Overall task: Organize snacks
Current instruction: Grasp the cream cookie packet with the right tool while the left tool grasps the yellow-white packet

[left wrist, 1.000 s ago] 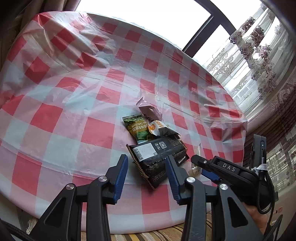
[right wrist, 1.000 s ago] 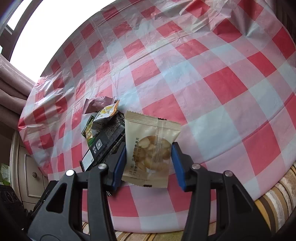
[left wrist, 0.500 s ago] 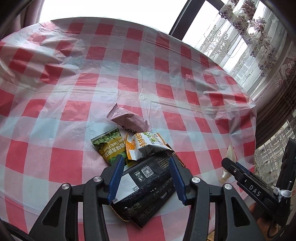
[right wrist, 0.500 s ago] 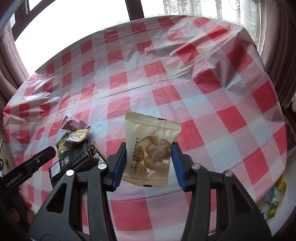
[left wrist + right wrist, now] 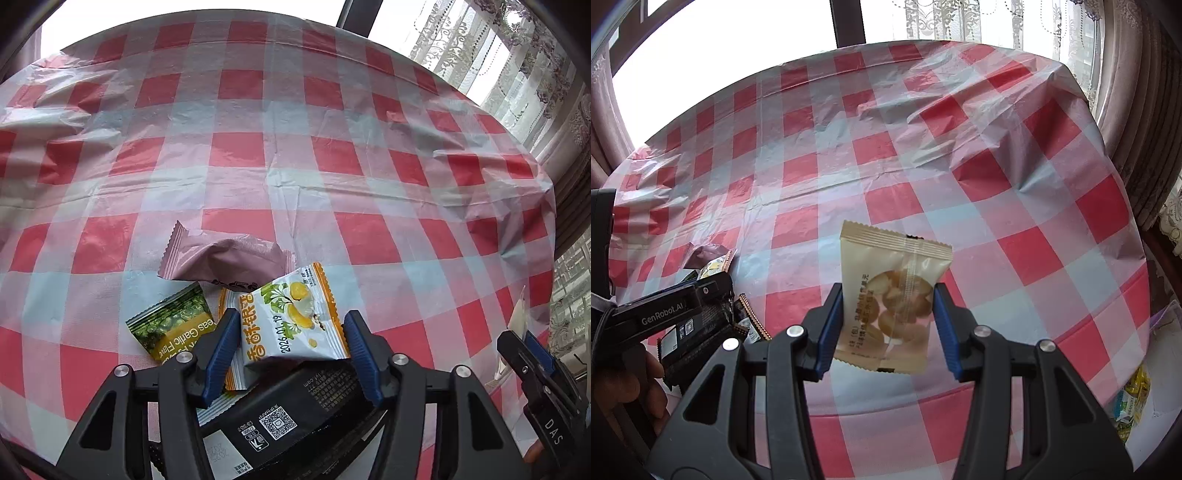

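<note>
In the left wrist view a pile of snacks lies near the table's front edge: a pink packet (image 5: 225, 260), a green garlic-pea packet (image 5: 170, 326), a white-and-orange packet (image 5: 291, 317) and a black packet (image 5: 291, 410). My left gripper (image 5: 290, 349) is open, its fingers on either side of the white-and-orange packet, not clamping it. My right gripper (image 5: 886, 321) is shut on a beige nut packet (image 5: 888, 295), held upright above the table. The left gripper also shows in the right wrist view (image 5: 668, 314), over the pile.
The round table wears a red-and-white checked plastic cloth (image 5: 295, 147), wrinkled at the far side. Curtains and a window (image 5: 960, 18) stand behind. More snack packets (image 5: 1130, 398) lie off the table at lower right.
My left gripper moved forward and down onto the pile, its fingers now around the white-and-orange packet. My right gripper rose and pulled back with the beige packet.
</note>
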`<action>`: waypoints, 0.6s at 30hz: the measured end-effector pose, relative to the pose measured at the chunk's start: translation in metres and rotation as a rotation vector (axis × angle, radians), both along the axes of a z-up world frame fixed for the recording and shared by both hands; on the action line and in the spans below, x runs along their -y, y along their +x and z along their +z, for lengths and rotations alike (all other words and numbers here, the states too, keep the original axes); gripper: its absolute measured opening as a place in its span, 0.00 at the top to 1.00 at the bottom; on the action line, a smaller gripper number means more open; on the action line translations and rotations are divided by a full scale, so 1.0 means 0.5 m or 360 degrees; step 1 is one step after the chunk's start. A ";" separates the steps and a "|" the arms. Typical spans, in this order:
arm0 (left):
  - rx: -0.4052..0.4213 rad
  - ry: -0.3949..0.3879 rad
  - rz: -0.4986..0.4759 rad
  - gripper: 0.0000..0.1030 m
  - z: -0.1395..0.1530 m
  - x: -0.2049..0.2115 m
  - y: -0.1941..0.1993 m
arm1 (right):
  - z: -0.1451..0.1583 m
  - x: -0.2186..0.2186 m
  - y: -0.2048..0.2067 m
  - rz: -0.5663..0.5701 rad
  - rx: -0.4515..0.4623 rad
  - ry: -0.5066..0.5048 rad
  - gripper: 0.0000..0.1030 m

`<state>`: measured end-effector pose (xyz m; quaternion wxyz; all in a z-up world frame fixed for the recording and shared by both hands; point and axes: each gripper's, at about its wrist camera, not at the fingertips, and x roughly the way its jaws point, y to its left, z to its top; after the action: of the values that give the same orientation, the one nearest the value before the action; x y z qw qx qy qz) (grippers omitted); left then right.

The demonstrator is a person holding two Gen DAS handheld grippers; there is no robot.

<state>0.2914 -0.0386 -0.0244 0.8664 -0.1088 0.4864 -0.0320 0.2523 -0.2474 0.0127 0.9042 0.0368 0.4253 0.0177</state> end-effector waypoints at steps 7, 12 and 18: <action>-0.0004 -0.0004 0.0008 0.57 -0.007 -0.001 0.017 | -0.008 -0.001 0.006 0.0019 -0.0021 0.0010 0.50; 0.0017 -0.0043 0.0027 0.63 -0.005 -0.006 0.015 | -0.009 0.000 0.007 0.0029 -0.0028 0.0013 0.50; 0.0043 -0.0085 0.0046 0.66 0.003 -0.011 0.009 | -0.004 -0.005 0.003 0.0045 -0.0003 -0.0009 0.50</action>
<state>0.2960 -0.0332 -0.0229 0.8700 -0.1384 0.4720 -0.0338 0.2536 -0.2447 0.0109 0.9035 0.0282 0.4266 0.0294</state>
